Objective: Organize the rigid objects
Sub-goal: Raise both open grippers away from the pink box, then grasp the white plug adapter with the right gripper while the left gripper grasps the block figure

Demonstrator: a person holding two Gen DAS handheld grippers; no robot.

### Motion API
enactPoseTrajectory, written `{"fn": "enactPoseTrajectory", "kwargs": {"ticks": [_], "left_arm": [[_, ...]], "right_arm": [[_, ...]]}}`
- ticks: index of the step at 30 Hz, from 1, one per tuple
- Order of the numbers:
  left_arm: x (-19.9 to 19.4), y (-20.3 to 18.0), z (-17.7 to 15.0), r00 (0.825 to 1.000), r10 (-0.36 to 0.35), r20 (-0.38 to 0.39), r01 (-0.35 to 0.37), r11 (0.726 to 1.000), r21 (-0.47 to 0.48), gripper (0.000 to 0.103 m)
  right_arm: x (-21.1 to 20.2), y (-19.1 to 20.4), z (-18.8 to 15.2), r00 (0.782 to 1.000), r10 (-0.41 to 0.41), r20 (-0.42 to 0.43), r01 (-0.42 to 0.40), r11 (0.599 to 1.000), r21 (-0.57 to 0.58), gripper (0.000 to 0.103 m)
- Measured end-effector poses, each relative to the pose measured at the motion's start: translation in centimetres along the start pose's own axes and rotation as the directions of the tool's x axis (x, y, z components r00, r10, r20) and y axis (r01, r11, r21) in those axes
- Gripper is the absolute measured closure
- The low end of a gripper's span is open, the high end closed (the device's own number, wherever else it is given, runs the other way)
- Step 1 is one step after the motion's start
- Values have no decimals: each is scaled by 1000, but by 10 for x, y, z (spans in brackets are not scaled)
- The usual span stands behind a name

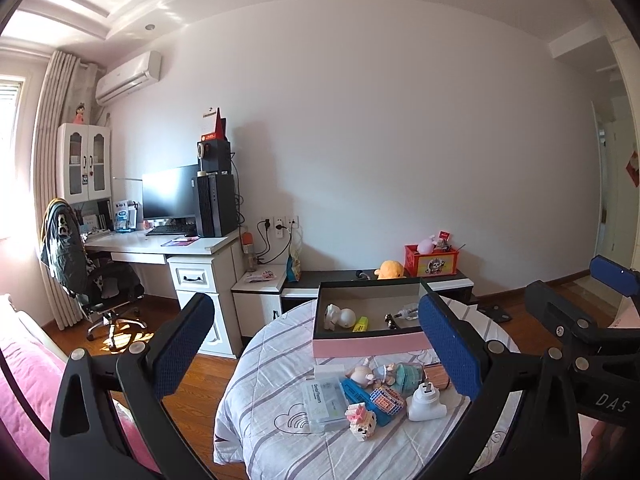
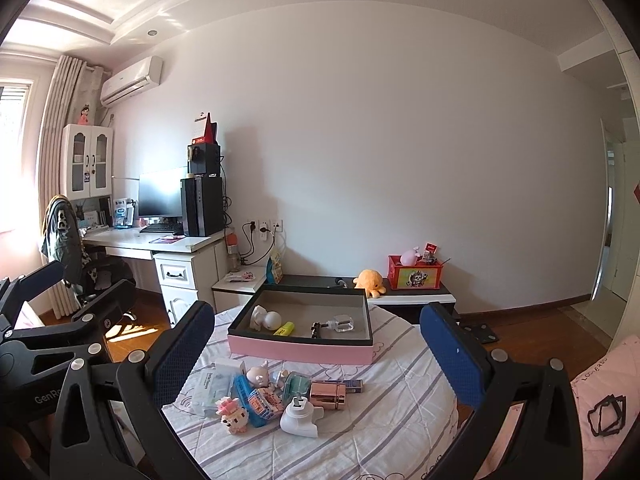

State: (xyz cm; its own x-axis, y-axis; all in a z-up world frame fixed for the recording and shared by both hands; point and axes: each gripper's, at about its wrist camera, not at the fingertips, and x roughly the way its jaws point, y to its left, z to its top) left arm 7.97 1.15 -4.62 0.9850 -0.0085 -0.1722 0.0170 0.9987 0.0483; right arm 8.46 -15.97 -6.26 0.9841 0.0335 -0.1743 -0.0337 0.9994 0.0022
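Left wrist view: my left gripper (image 1: pixel 318 342) hung with jaws spread wide, empty, above the striped quilt (image 1: pixel 280 368). The pink box (image 1: pixel 370 347) sat beyond the pile of small toys (image 1: pixel 360 394).

Right wrist view: my right gripper (image 2: pixel 318 344) likewise gaped, holding nothing. A white plug (image 2: pixel 299 416) lay nearest; a perfume bottle (image 2: pixel 341 323) lay inside the box.

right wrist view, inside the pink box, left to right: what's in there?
In the pink box: white figurine → white ball → yellow highlighter → small black piece → clear glass bottle.
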Motion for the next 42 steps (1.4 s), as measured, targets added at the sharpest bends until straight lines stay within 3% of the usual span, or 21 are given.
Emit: {"fn": "enactPoseTrajectory", "kwargs": {"ticks": [11,19,25,30,37,41,42], "left_arm": [[25,-2,-14,998,-13,-64,13,1000,1,0],[76,-4,-63,972,-52,-230,54,999,3,0],[115,-5,-116,926,-36,-375,47,999,19,0],[131,-2,-144,897,-37,-440,48,999,14,0],[146,4,-156,881,-44,-470,52,999,4,0],[150,-2,-159,878,-58,-476,75,997,16,0],[150,-4,-160,877,-64,-476,81,997,16,0]], "right_arm": [[21,-3,-9,999,0,-50,0,1000,0,0],[70,-10,-50,982,12,-186,-9,1000,12,0],[120,-12,-104,937,35,-349,-25,999,33,0],[156,-13,-141,888,78,-454,-52,996,70,0],[194,-9,-166,844,126,-522,-93,992,90,1],[207,-11,-176,830,138,-541,-108,990,86,9],[209,-12,-179,829,134,-543,-114,991,72,17]]}}
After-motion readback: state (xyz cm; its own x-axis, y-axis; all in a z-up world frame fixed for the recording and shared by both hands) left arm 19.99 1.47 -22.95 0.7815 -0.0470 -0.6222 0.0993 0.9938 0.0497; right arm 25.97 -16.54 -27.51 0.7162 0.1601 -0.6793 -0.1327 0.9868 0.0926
